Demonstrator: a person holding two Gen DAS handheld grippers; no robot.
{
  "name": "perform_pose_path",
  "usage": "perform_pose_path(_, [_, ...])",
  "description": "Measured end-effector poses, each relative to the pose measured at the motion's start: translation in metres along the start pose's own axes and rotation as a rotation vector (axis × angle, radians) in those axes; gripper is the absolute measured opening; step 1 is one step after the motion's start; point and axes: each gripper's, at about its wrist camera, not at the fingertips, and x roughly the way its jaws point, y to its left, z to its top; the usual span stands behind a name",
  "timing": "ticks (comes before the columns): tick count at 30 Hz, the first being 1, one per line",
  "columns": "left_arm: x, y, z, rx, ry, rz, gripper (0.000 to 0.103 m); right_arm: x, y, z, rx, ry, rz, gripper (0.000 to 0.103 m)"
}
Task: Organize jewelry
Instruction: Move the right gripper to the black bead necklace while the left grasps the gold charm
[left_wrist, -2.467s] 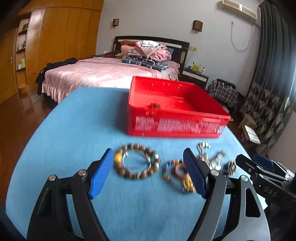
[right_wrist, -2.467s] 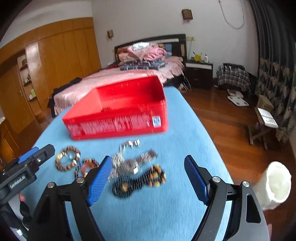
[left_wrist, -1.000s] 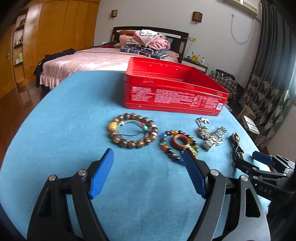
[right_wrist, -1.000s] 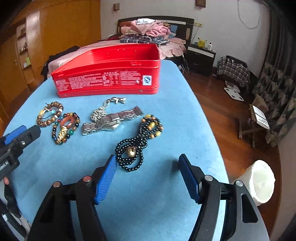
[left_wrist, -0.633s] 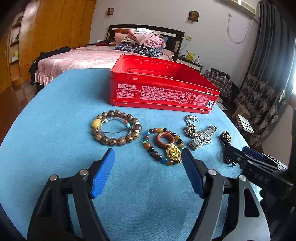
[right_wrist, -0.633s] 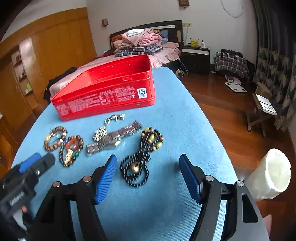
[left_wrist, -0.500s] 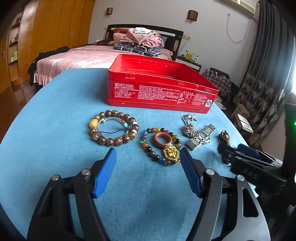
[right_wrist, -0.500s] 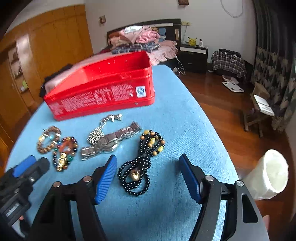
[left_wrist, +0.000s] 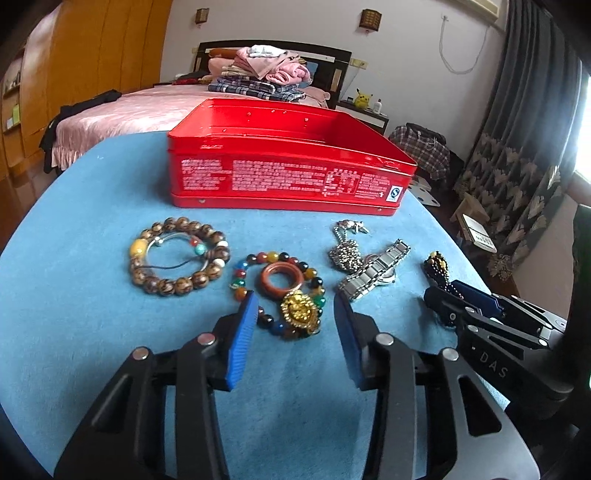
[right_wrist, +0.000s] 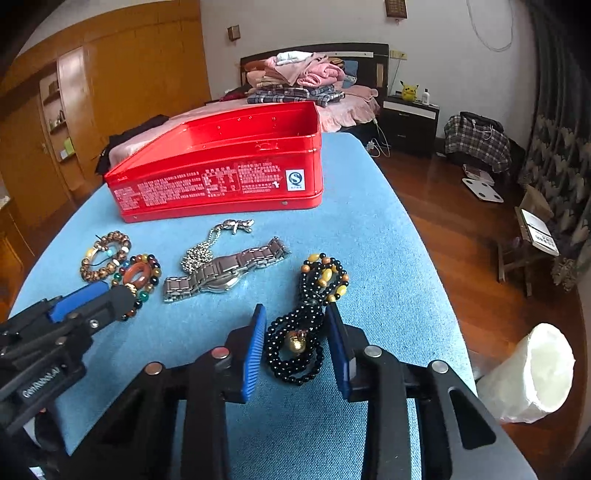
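On the blue table top, my left gripper (left_wrist: 295, 325) straddles the near end of a multicoloured bead bracelet (left_wrist: 312, 275) with a gold charm. Its jaws are closing, and the pads still stand off the beads. My right gripper (right_wrist: 295, 343) straddles a black bead necklace (right_wrist: 306, 321). Its jaws are closing too, with thin gaps at both pads. A wooden bead bracelet (left_wrist: 179, 254), a silver chain (left_wrist: 345, 251) and a silver watch (left_wrist: 375, 271) lie loose. Behind them stands an open red tin box (left_wrist: 288, 173).
The table's right edge (right_wrist: 436, 280) drops to a wooden floor, where a white roll (right_wrist: 532, 376) stands close by. A bed (left_wrist: 140, 107) piled with clothes lies beyond the box. Bare blue cloth (left_wrist: 74, 206) stretches to the left of the jewellery.
Both pairs of jaws have narrowed. The left gripper has moved in over the multicoloured bracelet, and the right gripper has come down around the black necklace.
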Motion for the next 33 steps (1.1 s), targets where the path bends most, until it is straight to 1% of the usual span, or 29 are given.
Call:
perform_pose_path(3, [0.004,-0.003,0.001,0.013,0.014,-0.010,0.029,0.000,-0.003,-0.001,0.015,-0.005,0.017,0.033])
perform_pose_path(4, [0.006,-0.003,0.001,0.014,0.023,-0.015,0.023,-0.001,-0.004,-0.001,0.017,-0.006,0.020,0.033])
perform_pose_path(6, [0.008,-0.004,0.001,0.008,0.029,-0.023,0.023,-0.001,-0.004,-0.001,0.020,-0.008,0.024,0.033])
perform_pose_path(9, [0.013,0.002,0.002,-0.033,0.056,-0.057,0.024,-0.002,-0.005,-0.001,0.024,-0.009,0.028,0.033])
perform_pose_path(16, [0.010,0.004,-0.003,-0.055,0.051,-0.061,0.021,-0.001,-0.005,-0.001,0.023,-0.009,0.026,0.033])
perform_pose_path(22, [0.010,0.009,-0.004,-0.076,0.049,-0.072,0.011,-0.001,-0.003,-0.001,0.020,-0.009,0.023,0.033])
perform_pose_path(26, [0.004,0.006,-0.005,-0.065,0.022,-0.056,0.010,-0.001,-0.003,0.000,0.020,-0.009,0.024,0.033])
perform_pose_path(30, [-0.013,0.012,-0.005,-0.078,-0.026,-0.046,0.010,-0.001,-0.003,0.000,0.017,-0.010,0.020,0.033])
perform_pose_path(33, [-0.023,0.020,-0.001,-0.075,-0.045,-0.035,0.010,-0.001,-0.003,0.001,0.014,-0.009,0.016,0.033])
